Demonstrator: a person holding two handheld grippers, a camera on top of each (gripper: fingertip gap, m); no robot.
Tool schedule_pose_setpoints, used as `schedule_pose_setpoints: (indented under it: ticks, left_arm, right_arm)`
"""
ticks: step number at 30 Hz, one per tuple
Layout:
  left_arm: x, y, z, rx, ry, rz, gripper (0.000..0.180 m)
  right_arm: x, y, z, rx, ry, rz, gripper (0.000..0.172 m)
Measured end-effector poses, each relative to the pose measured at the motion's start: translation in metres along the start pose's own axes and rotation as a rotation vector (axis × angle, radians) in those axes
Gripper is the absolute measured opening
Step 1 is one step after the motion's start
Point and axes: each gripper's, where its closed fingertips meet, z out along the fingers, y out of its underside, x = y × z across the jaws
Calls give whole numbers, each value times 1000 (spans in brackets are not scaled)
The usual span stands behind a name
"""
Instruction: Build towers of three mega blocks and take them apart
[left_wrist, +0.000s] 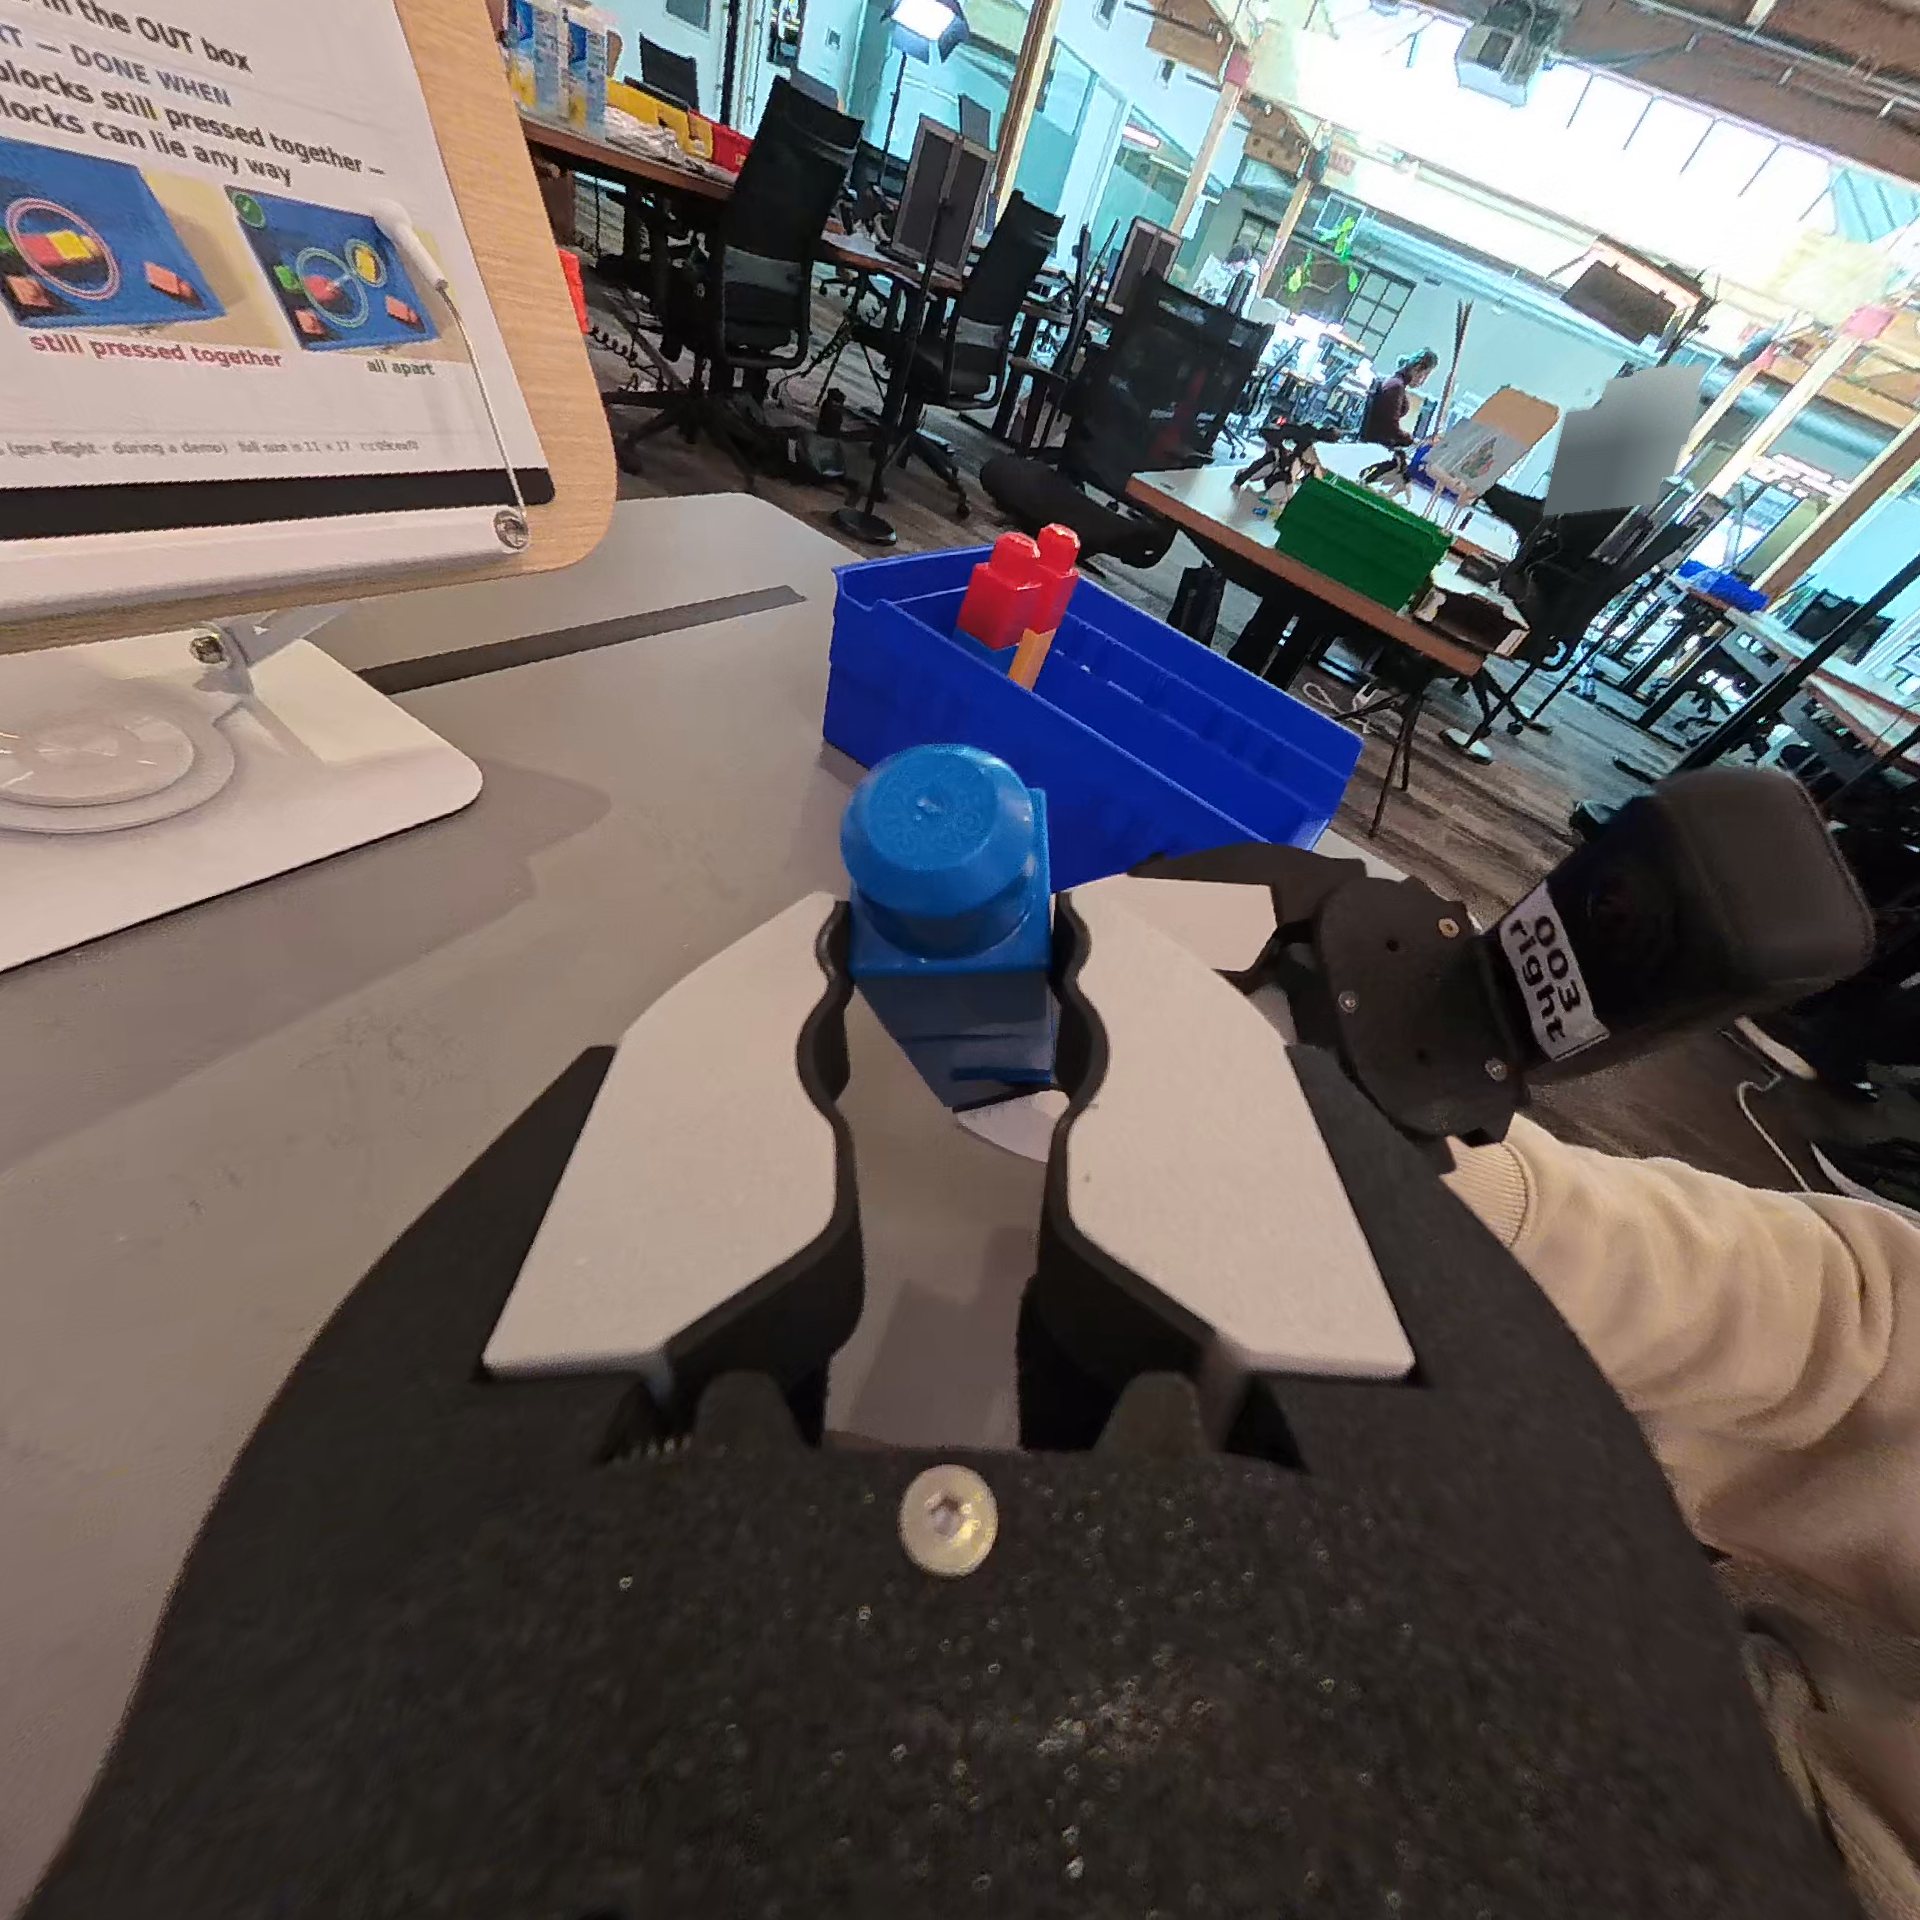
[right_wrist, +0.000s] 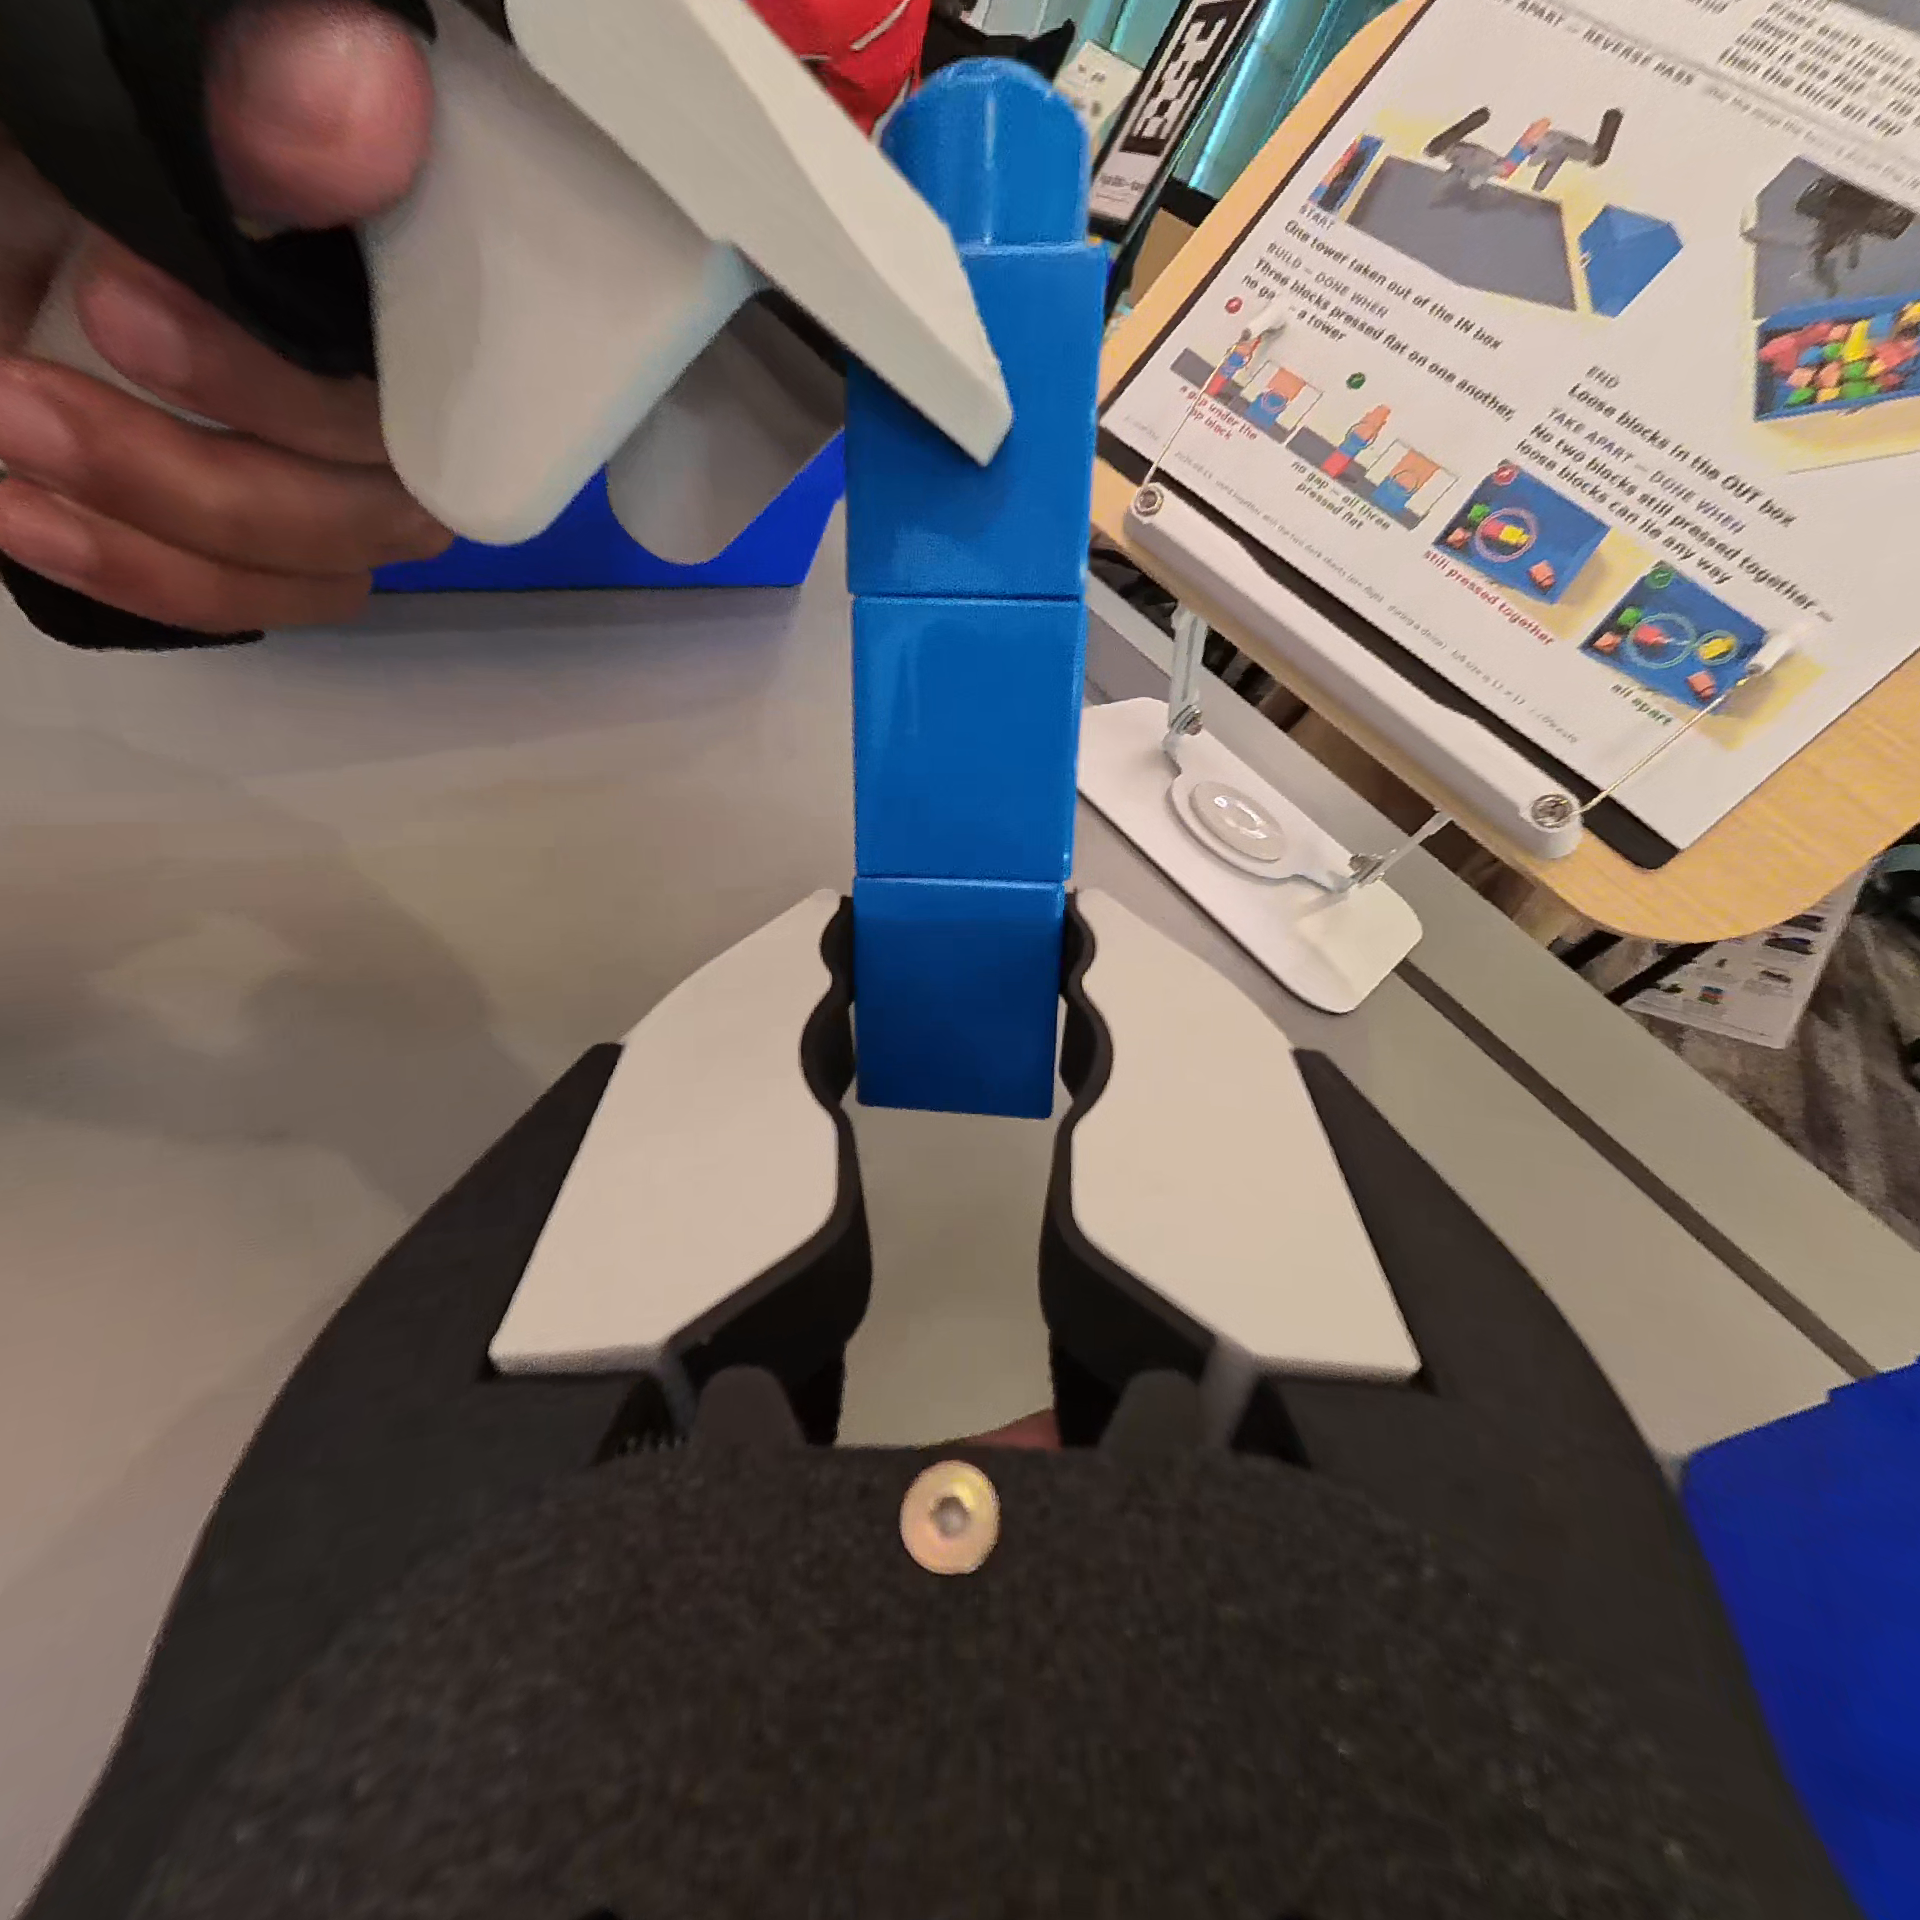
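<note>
A tower of three blue mega blocks (right_wrist: 961, 727) is held between both grippers above the grey table (left_wrist: 520, 935). My right gripper (right_wrist: 956, 935) is shut on the bottom blue block (right_wrist: 956, 997), with both pads pressed on its sides. My left gripper (left_wrist: 951, 935) is shut on the top blue block (left_wrist: 945, 966), whose round stud (left_wrist: 935, 821) faces the camera. In the right wrist view the left gripper's white fingers (right_wrist: 831, 260) clamp that top block (right_wrist: 1039, 520). The right gripper's black body (left_wrist: 1403, 987) shows at the right of the left wrist view, its fingertips hidden.
A blue bin (left_wrist: 1143, 748) stands just beyond the tower with a red block (left_wrist: 1013, 592) sticking up in it. An instruction board on a white stand (left_wrist: 208, 312) is at the table's left; it also shows in the right wrist view (right_wrist: 1558, 416). Another blue bin's corner (right_wrist: 1808, 1558) is near right.
</note>
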Motion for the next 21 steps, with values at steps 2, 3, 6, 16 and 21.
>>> schedule_pose_setpoints:
  ticks: [2,3,6,16,21]
  left_arm:
    - [0,0,0,7,1,-8,36]
    - [-1,1,0,5,0,-9,36]
    - [-2,3,0,-2,-12,-1,36]
    - [-1,6,9,-17,-47,-91,36]
    - [4,14,17,-42,-43,-86,36]
  right_arm:
    - [-4,1,0,-6,-53,51,37]
    - [-5,2,1,-4,-71,70,37]
    - [-7,4,3,-6,-75,73,37]
    - [2,-14,-1,56,61,-9,44]
    - [7,-3,1,8,64,17,38]
